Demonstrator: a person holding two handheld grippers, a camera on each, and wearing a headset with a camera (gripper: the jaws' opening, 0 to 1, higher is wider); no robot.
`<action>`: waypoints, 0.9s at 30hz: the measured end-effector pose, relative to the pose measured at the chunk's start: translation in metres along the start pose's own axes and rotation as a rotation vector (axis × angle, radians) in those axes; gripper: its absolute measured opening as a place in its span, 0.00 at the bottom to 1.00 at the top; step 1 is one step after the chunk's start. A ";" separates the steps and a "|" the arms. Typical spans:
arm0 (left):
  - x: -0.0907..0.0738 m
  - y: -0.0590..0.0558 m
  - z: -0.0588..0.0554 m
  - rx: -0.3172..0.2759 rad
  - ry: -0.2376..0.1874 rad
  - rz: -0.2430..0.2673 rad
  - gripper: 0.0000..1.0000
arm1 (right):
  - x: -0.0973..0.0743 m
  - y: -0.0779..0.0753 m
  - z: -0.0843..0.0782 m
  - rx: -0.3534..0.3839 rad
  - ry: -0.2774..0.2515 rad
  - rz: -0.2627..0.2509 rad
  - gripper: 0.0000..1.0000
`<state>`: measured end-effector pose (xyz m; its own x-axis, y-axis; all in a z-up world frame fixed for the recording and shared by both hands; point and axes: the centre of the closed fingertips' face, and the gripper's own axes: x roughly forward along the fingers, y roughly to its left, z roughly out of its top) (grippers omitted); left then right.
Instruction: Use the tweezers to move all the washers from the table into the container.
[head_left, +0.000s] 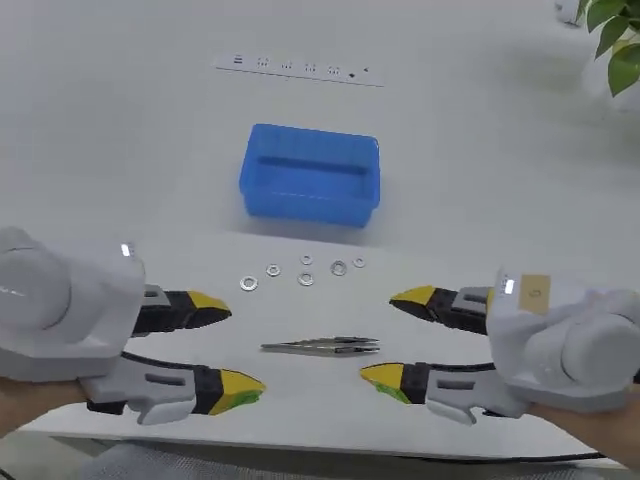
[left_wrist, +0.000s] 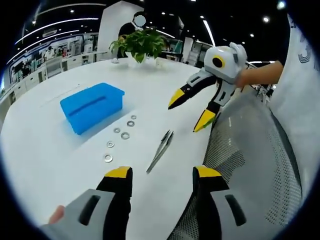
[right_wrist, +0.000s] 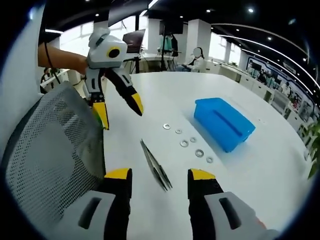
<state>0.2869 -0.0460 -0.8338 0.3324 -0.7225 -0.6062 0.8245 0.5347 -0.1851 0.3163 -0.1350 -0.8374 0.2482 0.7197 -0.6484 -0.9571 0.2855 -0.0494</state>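
Metal tweezers (head_left: 320, 346) lie flat on the white table (head_left: 480, 170), between my two grippers. My left gripper (head_left: 240, 348) hovers just to their left, open and holding nothing. To their right my right gripper (head_left: 382, 336) is open too and faces the left one. Several small washers (head_left: 306, 279) lie in a loose row beyond the tweezers. Behind them stands the blue container (head_left: 310, 185). In the left gripper view the tweezers (left_wrist: 160, 150) lie ahead of the left gripper (left_wrist: 162, 175), with the washers (left_wrist: 120, 135) and container (left_wrist: 92, 106) further left. The right gripper view shows the tweezers (right_wrist: 156, 165) between that gripper's (right_wrist: 159, 175) spread jaws.
A white power strip (head_left: 300, 68) lies at the table's far side. A potted plant (head_left: 615, 40) stands at the far right. A grey mesh chair (left_wrist: 240, 165) sits at the table's near edge, and the chair (right_wrist: 55, 145) is also in the right gripper view.
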 end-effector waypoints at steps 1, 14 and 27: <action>0.004 -0.001 -0.002 0.008 0.009 -0.008 0.54 | 0.004 -0.001 -0.002 -0.020 0.018 0.006 0.44; 0.029 0.019 -0.008 0.069 0.064 -0.019 0.35 | 0.036 0.004 -0.018 -0.091 0.139 0.120 0.29; 0.048 0.013 -0.020 0.149 0.125 -0.099 0.31 | 0.052 0.012 -0.024 -0.246 0.242 0.219 0.16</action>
<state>0.3045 -0.0647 -0.8803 0.1945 -0.7033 -0.6838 0.9122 0.3860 -0.1375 0.3144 -0.1100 -0.8901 0.0205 0.5683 -0.8226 -0.9979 -0.0387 -0.0516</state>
